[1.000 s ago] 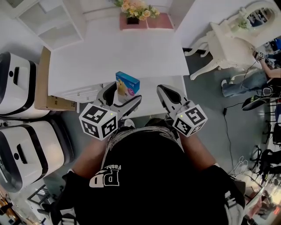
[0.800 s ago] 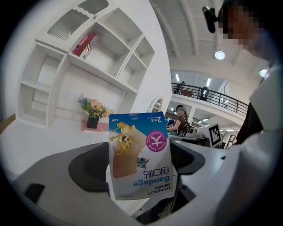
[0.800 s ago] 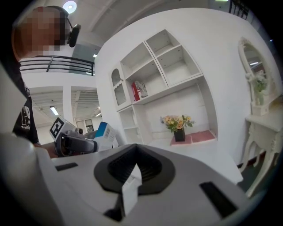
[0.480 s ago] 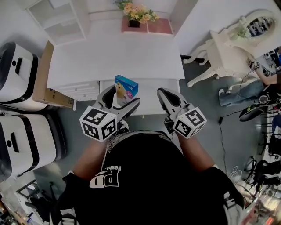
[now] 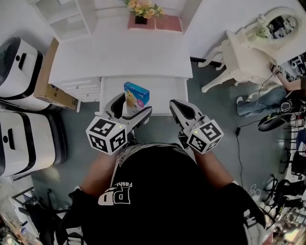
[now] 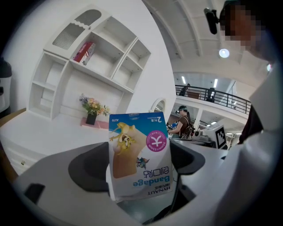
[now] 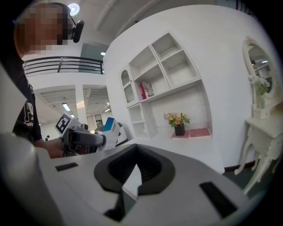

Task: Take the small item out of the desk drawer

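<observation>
The left gripper (image 5: 129, 107) pinches a blue box (image 6: 139, 154) reading "HYNAUT Bandage", upside down — legible only in its own view; the head view places it above the open drawer (image 5: 165, 91); the right gripper (image 5: 177, 105) has its jaws pressed together, empty.

The white surface (image 5: 119, 52) at upper centre offers open room — only the flowers (image 5: 142, 8) crowd its top edge. The open drawer (image 5: 162, 93) juts out below it.

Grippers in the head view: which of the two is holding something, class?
The left gripper: its fingers are shut on the blue bandage box. The right gripper has its fingers closed on nothing.
</observation>
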